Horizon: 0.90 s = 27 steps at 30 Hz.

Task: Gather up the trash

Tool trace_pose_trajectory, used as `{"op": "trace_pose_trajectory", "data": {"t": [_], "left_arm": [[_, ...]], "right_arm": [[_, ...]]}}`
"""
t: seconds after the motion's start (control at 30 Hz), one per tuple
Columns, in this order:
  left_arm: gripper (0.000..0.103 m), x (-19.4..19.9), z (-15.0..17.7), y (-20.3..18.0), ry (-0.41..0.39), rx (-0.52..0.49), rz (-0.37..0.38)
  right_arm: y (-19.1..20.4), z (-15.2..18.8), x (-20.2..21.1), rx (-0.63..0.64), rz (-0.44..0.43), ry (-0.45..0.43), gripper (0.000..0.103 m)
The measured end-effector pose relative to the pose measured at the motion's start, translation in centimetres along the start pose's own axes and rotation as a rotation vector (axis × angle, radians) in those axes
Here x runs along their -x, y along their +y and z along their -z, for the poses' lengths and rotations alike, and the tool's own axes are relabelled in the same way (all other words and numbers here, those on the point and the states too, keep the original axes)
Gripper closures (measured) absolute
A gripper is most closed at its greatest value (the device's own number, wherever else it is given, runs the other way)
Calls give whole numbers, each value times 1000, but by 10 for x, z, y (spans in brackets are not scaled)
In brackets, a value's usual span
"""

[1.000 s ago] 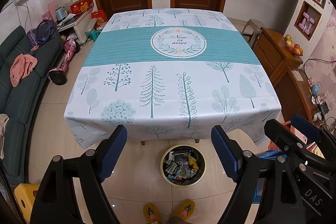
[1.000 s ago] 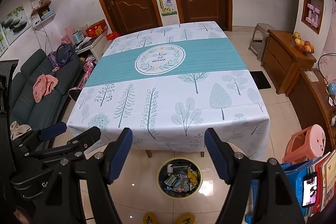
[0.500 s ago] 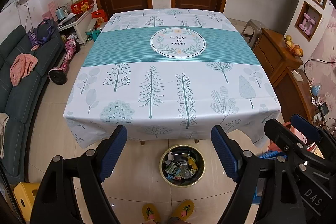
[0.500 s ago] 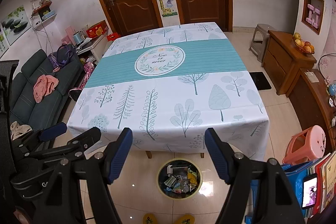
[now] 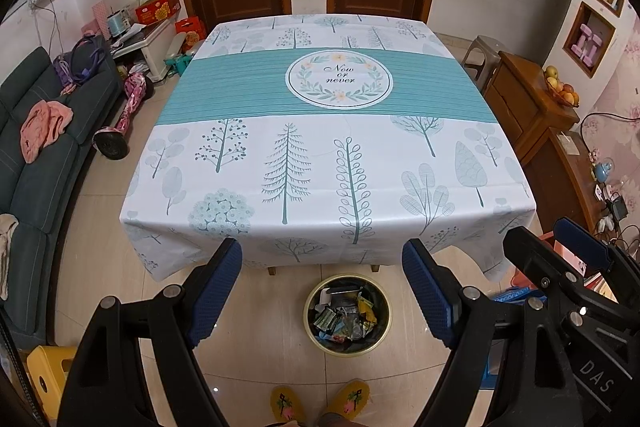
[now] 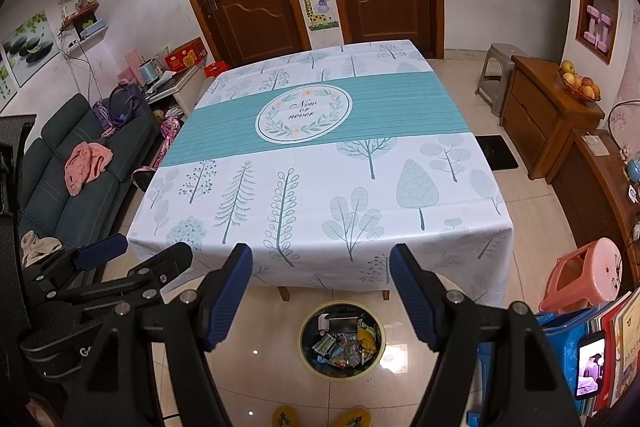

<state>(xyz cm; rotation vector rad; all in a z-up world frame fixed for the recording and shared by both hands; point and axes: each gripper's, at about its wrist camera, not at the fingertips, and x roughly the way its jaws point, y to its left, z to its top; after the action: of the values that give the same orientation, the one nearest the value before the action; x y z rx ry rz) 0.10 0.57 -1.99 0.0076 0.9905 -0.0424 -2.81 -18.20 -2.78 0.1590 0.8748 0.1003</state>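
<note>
A round bin (image 5: 347, 315) with a yellow rim stands on the floor in front of the table and holds several wrappers; it also shows in the right wrist view (image 6: 342, 340). My left gripper (image 5: 322, 283) is open and empty, held above the bin. My right gripper (image 6: 321, 287) is open and empty beside it; it shows at the right of the left wrist view (image 5: 560, 259). The table (image 5: 320, 155) has a tree-print cloth with a teal band and no loose items on it.
A dark sofa (image 5: 36, 163) with a pink cloth is at the left. Wooden cabinets (image 5: 532, 115) with a fruit bowl stand at the right. A pink stool (image 6: 588, 275) and books are at the near right. My slippers (image 5: 320, 403) are below.
</note>
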Motion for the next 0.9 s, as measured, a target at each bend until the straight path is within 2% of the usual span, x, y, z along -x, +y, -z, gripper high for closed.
{"op": "trace_pose_trajectory", "data": {"t": [0.9], "left_arm": [[22,-2,3,-5,7,5,-4]], "right_arm": [[-2,-1,-2,-3,0,2,31]]}}
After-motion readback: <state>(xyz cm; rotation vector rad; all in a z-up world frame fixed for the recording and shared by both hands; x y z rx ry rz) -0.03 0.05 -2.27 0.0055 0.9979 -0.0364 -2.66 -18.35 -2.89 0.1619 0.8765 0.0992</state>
